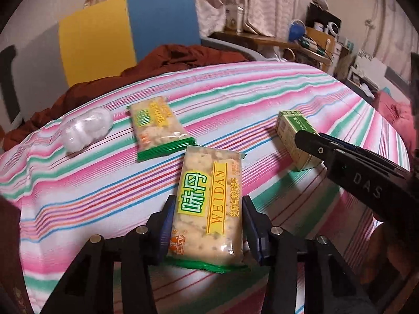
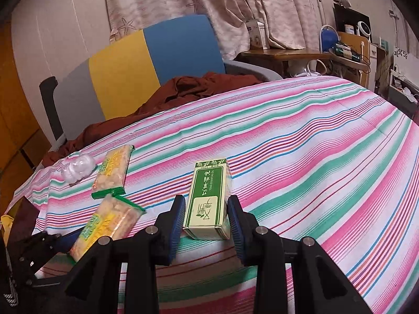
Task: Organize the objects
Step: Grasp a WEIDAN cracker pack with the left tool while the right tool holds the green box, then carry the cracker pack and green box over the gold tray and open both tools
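Your left hand-held gripper (image 1: 208, 225) has its blue pads on both long sides of a Weidan cracker packet (image 1: 209, 209), pinching it at the near edge of the striped bedsheet (image 1: 262, 99). The packet points away from you, green crimped end nearest the camera; whether it is lifted or resting on the sheet you cannot tell. A second Weidan cracker packet (image 1: 157, 128) lies flat just beyond it, toward the left, the two nearly touching at their corners. Further left, near the sheet's left edge, sits a clear bag of white cotton balls (image 1: 87, 128).

Your right hand-held gripper (image 2: 205, 219) straddles a green-and-cream essential oil box (image 2: 209, 196), which lies flat on the sheet with its printed face up. The pads sit close along both sides of the box; the left pad seems to touch, but you cannot tell whether the grip is closed on it. The box is well apart from the packets, to their right.

Behind the bed, a rust-brown cloth (image 1: 183, 57) is heaped against a chair (image 1: 125, 31) with a grey, yellow and blue back.
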The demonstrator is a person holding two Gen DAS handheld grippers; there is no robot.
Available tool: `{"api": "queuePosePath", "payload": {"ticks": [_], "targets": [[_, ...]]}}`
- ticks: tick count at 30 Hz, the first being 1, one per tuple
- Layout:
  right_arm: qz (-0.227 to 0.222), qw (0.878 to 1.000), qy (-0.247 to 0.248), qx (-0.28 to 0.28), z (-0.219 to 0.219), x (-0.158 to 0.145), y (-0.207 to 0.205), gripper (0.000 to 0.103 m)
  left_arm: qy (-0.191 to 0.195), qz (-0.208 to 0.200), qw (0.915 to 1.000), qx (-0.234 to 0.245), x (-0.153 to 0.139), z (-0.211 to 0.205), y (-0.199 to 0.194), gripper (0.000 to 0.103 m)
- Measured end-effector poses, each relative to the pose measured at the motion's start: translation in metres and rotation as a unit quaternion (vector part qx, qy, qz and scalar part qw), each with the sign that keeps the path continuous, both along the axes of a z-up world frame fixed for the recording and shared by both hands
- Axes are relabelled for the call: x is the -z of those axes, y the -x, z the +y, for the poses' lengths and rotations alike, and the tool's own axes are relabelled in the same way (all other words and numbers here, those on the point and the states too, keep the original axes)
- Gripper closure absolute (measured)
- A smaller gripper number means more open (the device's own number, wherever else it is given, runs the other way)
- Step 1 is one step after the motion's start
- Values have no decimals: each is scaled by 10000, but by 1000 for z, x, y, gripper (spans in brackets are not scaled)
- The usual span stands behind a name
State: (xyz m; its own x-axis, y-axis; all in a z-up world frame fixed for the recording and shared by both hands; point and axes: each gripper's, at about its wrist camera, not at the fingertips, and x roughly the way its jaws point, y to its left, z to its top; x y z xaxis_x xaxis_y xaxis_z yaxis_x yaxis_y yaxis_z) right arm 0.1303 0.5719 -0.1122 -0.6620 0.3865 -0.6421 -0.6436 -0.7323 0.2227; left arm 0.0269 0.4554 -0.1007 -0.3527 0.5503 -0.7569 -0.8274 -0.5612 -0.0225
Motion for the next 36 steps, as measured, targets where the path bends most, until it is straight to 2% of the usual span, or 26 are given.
{"api": "queuePosePath", "payload": {"ticks": [9,14,17,22,28,31,36], "targets": [[-41,9992,-299,-257,-18,-8,4,70,-677,152,9962,-524,-14,-68,-14,55],[-49,9981,-423,-451,-41,-10,4,70,-843,-221,9936,-718,-10,-101,-20,55],[-108,9970,-521,-556,-55,-11,6,70,-879,-199,9933,-726,-10,-122,-31,55],[-200,9956,-517,-755,-74,-12,11,70,-1157,-251,9899,-783,-25,-162,-41,55],[-169,9950,-360,-920,-100,-14,12,70,-1529,-233,9816,-1124,-53,-218,-37,55],[-15,9946,-145,-1026,-117,-17,12,70,-1657,-239,9746,-1490,-63,-246,-26,55],[211,9907,-88,-1339,-153,-33,17,70,-1748,-275,9618,-2088,-67,-294,-6,55]]}}
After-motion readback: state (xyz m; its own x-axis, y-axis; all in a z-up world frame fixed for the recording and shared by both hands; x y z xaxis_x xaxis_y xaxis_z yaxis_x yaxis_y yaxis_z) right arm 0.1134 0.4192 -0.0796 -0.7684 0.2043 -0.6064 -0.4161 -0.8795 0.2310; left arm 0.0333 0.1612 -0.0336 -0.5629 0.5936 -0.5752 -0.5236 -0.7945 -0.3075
